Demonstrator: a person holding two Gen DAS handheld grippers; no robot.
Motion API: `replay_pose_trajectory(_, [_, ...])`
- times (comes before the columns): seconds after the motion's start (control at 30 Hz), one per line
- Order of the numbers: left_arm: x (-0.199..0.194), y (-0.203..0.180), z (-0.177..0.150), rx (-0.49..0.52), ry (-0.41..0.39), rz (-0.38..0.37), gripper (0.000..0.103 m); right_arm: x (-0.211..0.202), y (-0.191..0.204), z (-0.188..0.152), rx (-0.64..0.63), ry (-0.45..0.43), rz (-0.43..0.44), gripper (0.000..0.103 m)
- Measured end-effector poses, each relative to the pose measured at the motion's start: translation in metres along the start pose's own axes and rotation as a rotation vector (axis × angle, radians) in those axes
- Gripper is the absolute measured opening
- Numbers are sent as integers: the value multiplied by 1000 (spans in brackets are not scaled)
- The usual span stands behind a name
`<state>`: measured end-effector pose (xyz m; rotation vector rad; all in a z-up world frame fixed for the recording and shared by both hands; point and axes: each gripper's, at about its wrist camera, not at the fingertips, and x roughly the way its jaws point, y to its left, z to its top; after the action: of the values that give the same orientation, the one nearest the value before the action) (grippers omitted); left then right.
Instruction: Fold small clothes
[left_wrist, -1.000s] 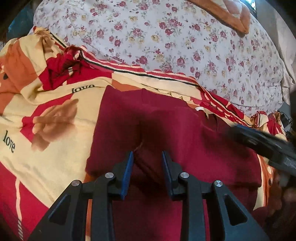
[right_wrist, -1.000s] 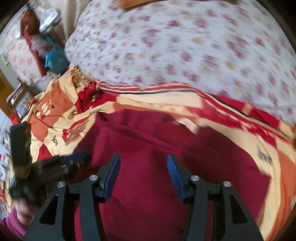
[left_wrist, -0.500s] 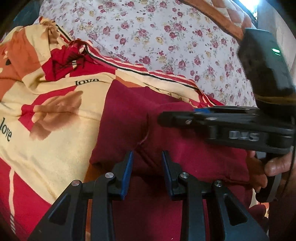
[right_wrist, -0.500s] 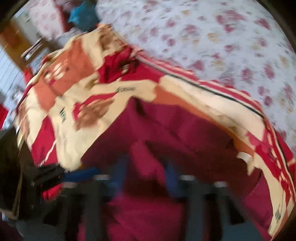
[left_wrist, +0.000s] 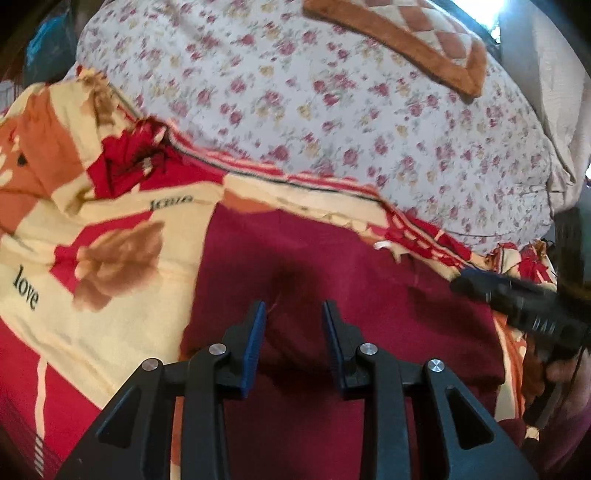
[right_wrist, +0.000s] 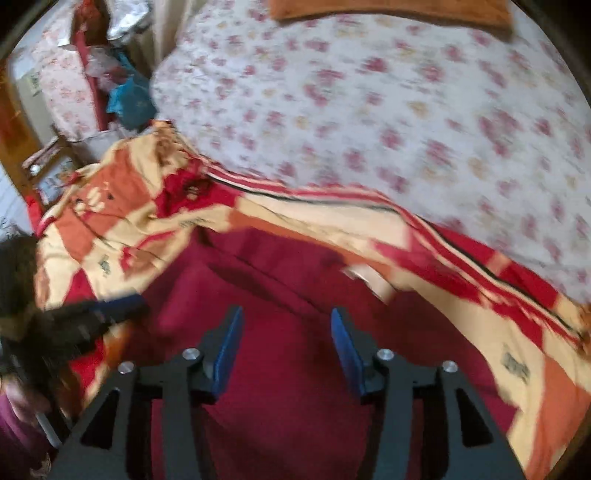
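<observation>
Across the near side of the printed blanket (left_wrist: 110, 310) lies our maroon garment (left_wrist: 332, 266), soft, light and floppy. Both the left gripper (left_wrist: 293, 314) and right gripper (right_wrist: 286, 321) gape empty; we'd pinch a hem corner.

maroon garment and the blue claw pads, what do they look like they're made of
Maroon garment: soft matte knit, maybe cotton jersey or fleece; it takes soft creases and shows no shine. Blue pads: flat matte strips, likely rubber or foam, on the glossy black plastic fingers of the left claw.
</observation>
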<state>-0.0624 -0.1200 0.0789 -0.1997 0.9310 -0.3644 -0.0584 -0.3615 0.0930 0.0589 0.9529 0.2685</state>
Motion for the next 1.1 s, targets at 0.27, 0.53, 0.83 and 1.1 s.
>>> replay_pose_trajectory(0.27, [39, -28, 9, 69, 61, 77, 10, -23, -79, -62, 188, 62, -100, 62])
replay_pose_trajectory(0.53, [44, 13, 13, -109, 79, 50, 14, -36, -120, -87, 280, 40, -140, 62])
replay_pose_trajectory(0.83, [56, -2, 10, -13, 120, 122, 14, -25, -138, -92, 351, 24, -260, 64])
replay_pose_trajectory(1.1, [26, -7, -1, -3, 92, 102, 14, -46, -87, -111, 253, 62, -227, 64])
